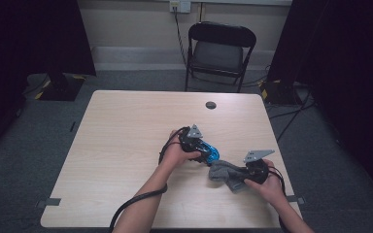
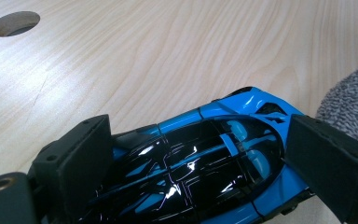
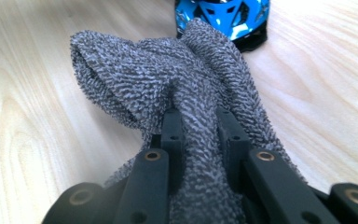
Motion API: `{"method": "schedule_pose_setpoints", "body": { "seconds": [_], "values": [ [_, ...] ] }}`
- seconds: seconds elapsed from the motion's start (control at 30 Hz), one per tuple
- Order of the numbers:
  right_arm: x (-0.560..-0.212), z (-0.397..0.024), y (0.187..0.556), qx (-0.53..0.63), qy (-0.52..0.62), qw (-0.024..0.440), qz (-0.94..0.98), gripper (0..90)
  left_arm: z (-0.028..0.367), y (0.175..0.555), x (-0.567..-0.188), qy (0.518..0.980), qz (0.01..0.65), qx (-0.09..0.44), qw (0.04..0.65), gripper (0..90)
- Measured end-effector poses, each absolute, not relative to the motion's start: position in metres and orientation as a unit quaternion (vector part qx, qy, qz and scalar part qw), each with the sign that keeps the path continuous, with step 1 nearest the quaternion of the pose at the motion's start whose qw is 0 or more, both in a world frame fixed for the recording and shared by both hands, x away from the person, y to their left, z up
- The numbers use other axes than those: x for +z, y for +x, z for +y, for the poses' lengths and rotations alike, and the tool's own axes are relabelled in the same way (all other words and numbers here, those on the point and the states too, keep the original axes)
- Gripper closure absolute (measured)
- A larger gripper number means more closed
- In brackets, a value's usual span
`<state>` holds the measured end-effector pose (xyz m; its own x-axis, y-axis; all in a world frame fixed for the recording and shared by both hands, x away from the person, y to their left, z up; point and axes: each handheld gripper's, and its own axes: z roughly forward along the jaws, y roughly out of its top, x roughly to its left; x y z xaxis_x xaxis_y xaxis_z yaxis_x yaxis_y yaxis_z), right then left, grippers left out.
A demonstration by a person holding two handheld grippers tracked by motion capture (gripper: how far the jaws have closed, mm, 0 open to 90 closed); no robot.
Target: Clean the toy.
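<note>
While one blue car [image 2: 223, 154] is lying on the tabletop [image 1: 126, 145], the left gripper [image 2: 200, 158] fingers are grasping its sides, and the right gripper [image 3: 200, 135] fingers are pinching one grey cloth [image 3: 168, 79] touching it.

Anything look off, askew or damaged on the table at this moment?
Nothing stands out. The left tool straddles the blue toy car; the right tool pinches the bunched grey cloth beside it.

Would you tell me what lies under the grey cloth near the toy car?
The grey cloth rests on the wooden table, pinched in the right gripper. Its far fold reaches the blue toy car, which the left gripper straddles. Anything beneath the cloth is covered.
</note>
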<state>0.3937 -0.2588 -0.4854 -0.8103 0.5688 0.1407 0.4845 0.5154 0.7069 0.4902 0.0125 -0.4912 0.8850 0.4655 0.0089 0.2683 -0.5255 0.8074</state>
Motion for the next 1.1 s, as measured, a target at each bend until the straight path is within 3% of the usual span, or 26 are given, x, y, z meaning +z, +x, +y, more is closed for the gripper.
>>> {"method": "schedule_pose_setpoints", "body": {
  "seconds": [1.1],
  "values": [
    [-0.483,-0.276,0.427,0.369,0.338,0.075,0.863,76.1,0.012,0.49,-0.492,0.866,0.211,0.111,0.44,7.6]
  ]
}}
